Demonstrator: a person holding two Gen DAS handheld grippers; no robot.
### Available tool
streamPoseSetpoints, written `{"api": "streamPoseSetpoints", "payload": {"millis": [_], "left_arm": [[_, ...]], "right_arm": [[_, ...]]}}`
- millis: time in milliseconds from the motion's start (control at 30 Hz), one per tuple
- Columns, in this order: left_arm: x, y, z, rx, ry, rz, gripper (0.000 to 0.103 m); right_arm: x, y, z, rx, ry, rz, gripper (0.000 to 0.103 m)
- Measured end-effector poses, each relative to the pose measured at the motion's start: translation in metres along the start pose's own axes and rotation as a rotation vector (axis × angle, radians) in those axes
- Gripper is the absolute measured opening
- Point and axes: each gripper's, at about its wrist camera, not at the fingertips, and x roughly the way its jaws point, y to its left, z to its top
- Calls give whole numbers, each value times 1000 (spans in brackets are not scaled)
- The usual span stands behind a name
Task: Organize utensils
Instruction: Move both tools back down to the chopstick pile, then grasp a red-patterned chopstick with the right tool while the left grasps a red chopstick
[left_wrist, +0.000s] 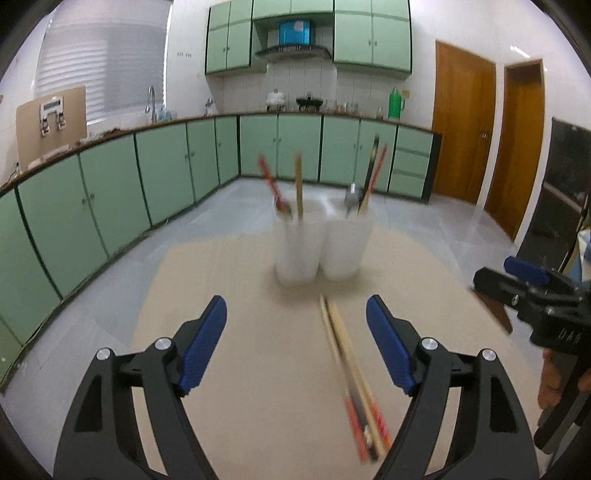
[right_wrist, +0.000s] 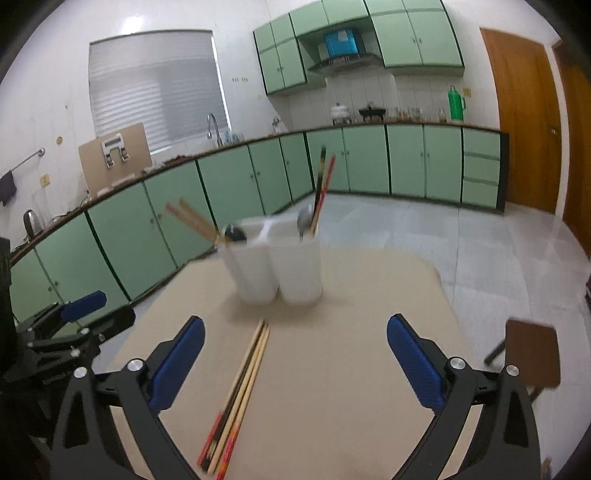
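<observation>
Left gripper (left_wrist: 295, 339) at the bottom of the left wrist view, blue pads spread wide, nothing between them but bare tabletop; chopsticks (left_wrist: 349, 373) lying just inside the right-hand pad, running from the middle of the frame down toward the lower right, touching neither pad as far as the blur allows. Right gripper (right_wrist: 295, 354) at the bottom of the right wrist view, blue pads spread very wide, empty; the same loose chopsticks (right_wrist: 240, 391) flat on the beige table (right_wrist: 351, 295), left of centre between the jaws, closer to the left-hand pad, tips toward the holders. Above centre in both views, two white utensil holders (left_wrist: 317, 251) standing upright side by side and touching, blurred. In the left holder, a red-handled utensil (left_wrist: 271, 184) and a pale wooden stick (left_wrist: 298, 188); in the right holder, a grey spoon (left_wrist: 352, 195) and dark and red chopsticks leaning to the upper right. At the right edge of the left wrist view, the other gripper with a hand (left_wrist: 554, 376) on its handle. At the lower right of the right wrist view, a brown stool (right_wrist: 532, 350) beyond the table edge. Behind, across the upper half, green cabinets (right_wrist: 229, 184) under a counter.
</observation>
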Motion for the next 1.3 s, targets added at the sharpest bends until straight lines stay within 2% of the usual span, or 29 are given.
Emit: {"api": "streamPoseSetpoints", "payload": {"millis": [167, 367, 567, 933, 1067, 1167, 1233, 1300], "left_arm": [[5, 6, -48, 1, 99, 25, 76], [13, 12, -90, -6, 207, 34, 76], [13, 11, -111, 2, 255, 41, 76], [9, 13, -123, 6, 277, 63, 76], [8, 14, -122, 3, 272, 62, 76], [9, 10, -120, 3, 274, 40, 76], [10, 6, -119, 8, 275, 23, 76], [11, 1, -119, 10, 277, -2, 76]], "right_arm": [[0, 10, -37, -12, 44, -46, 97], [5, 27, -80, -69, 136, -46, 96], [8, 44, -110, -110, 213, -23, 86], [21, 65, -139, -137, 321, 8, 48], [23, 71, -141, -150, 326, 4, 42], [25, 74, -142, -161, 328, -8, 23], [25, 73, -141, -159, 330, -9, 7], [25, 70, -141, -151, 332, -4, 7]]}}
